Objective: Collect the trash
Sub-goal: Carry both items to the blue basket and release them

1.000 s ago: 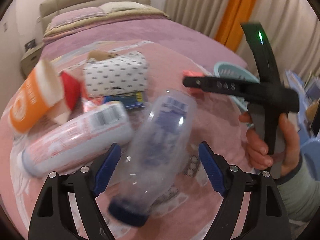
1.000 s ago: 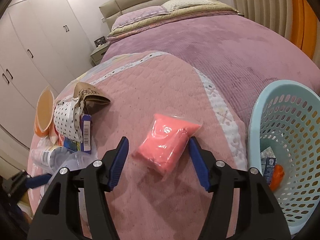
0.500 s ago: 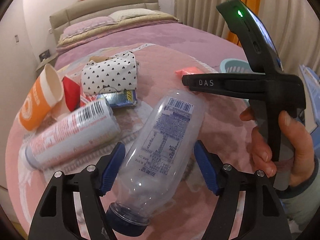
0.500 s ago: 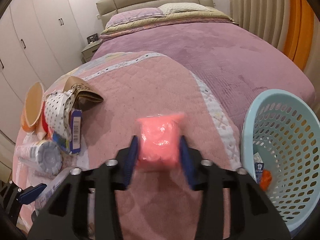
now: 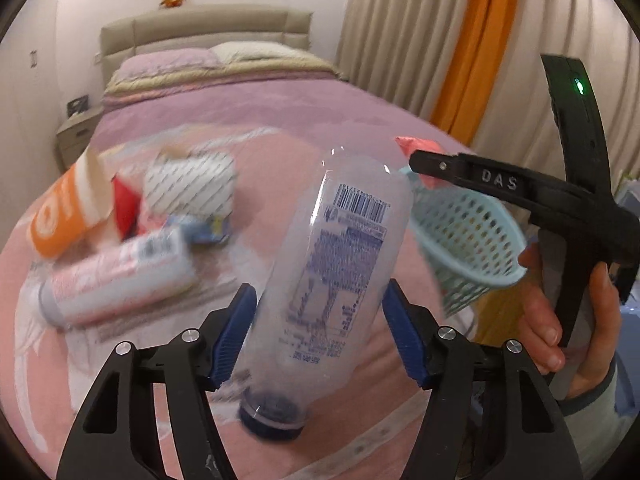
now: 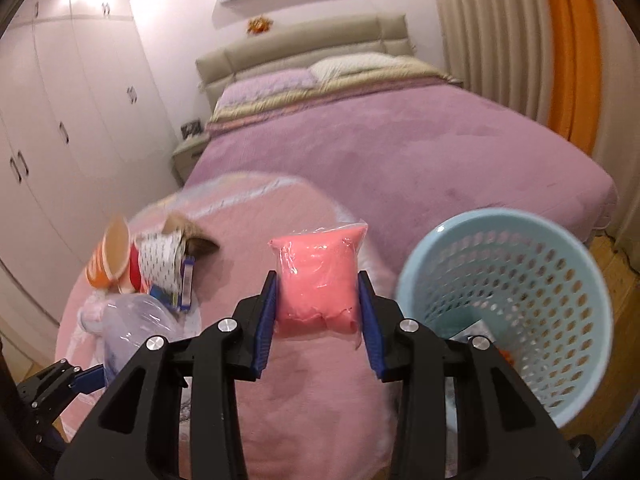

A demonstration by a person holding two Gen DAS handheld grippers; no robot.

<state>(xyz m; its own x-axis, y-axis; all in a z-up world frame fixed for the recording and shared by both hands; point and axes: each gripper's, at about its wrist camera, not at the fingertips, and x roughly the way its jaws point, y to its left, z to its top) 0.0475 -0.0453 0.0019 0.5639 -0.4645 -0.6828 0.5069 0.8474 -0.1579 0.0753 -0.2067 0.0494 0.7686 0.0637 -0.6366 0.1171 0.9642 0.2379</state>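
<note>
Blue laundry basket (image 6: 508, 304), 3 o'clock, holds wrappers (image 6: 472, 330). Left gripper (image 5: 318, 334) has just closed on clear bottle (image 5: 336, 276); right gripper (image 6: 318, 316) clamps pink pouch (image 6: 316, 280) over pink quilt (image 6: 304, 392).

Warm indoor light is flooding both views, with glare blooming on the wardrobe doors (image 6: 80, 92) at the upper left of the right wrist view. Motion blur is smearing the trash pile (image 5: 132, 232) and the clear bottle (image 5: 332, 280) in the left wrist view, while the headboard (image 5: 204, 36) is staying fairly sharp. Fisheye distortion is bending the curtains (image 5: 460, 52) and a dark vignette is ringing each frame.
</note>
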